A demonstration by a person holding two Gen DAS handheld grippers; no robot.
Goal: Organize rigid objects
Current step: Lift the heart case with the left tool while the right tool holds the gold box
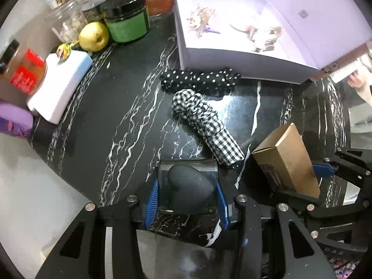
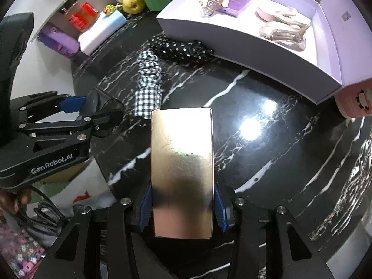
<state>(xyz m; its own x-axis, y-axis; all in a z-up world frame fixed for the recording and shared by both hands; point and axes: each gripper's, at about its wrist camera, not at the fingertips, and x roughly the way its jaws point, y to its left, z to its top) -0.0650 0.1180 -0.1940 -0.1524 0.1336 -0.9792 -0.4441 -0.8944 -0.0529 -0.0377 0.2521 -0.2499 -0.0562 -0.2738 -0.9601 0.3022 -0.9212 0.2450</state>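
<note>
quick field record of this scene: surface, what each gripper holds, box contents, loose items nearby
surface: black marble counter
left gripper: shut on clear case with dark heart shape
right gripper: shut on brown cardboard box
lilac tray box: open, holds hair claw clips and a purple card
loose on counter: polka-dot scrunchie, gingham scrunchie, lying just in front of the tray box
back left: green jar, yellow fruit
</note>
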